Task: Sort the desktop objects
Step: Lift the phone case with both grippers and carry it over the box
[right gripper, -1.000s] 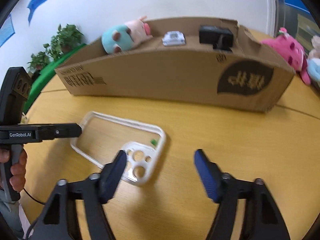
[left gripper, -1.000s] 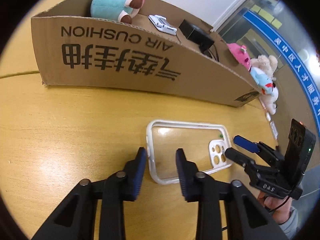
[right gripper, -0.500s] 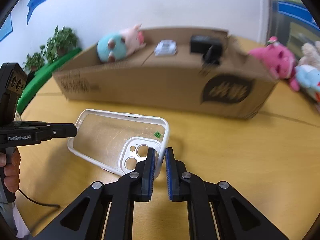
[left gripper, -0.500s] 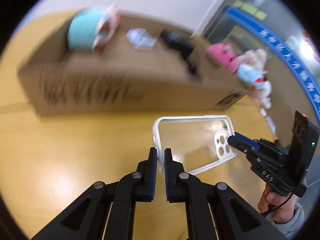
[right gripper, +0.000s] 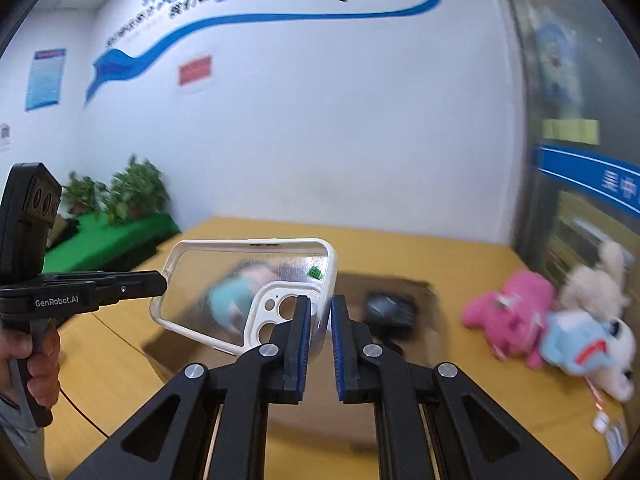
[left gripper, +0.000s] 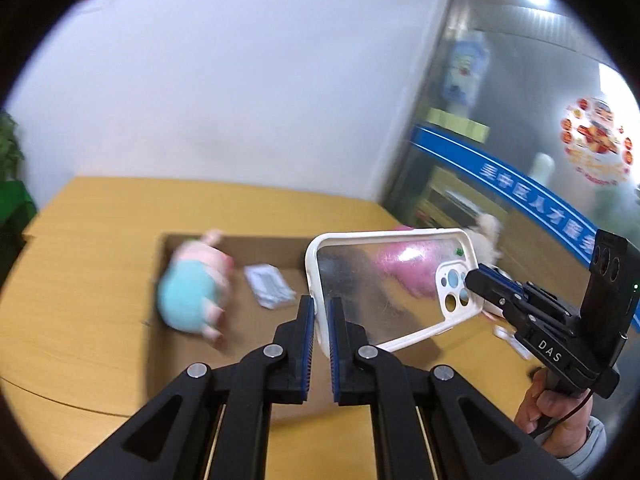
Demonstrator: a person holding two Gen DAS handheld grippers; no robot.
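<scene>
A clear phone case (left gripper: 384,292) with a white rim hangs in the air above the open cardboard box (left gripper: 240,242), held at both ends. My left gripper (left gripper: 319,320) is shut on the plain end of its rim. My right gripper (right gripper: 320,316) is shut on the rim by the camera cutout. In the right wrist view the phone case (right gripper: 224,280) stretches left to the left gripper (right gripper: 162,284). In the left wrist view the right gripper (left gripper: 474,280) shows at the case's camera end. A hand holds each gripper's handle.
In the box lie a teal and pink plush (left gripper: 192,292), a white flat item (left gripper: 270,286) and a black item (right gripper: 390,310). Pink (right gripper: 508,316), light blue (right gripper: 584,344) and cream (right gripper: 596,284) plush toys sit on the yellow table (right gripper: 400,248) right of the box.
Both grippers closed on the case's rim as it lay on the table. They then lifted it together, and it now hangs over the box opening.
</scene>
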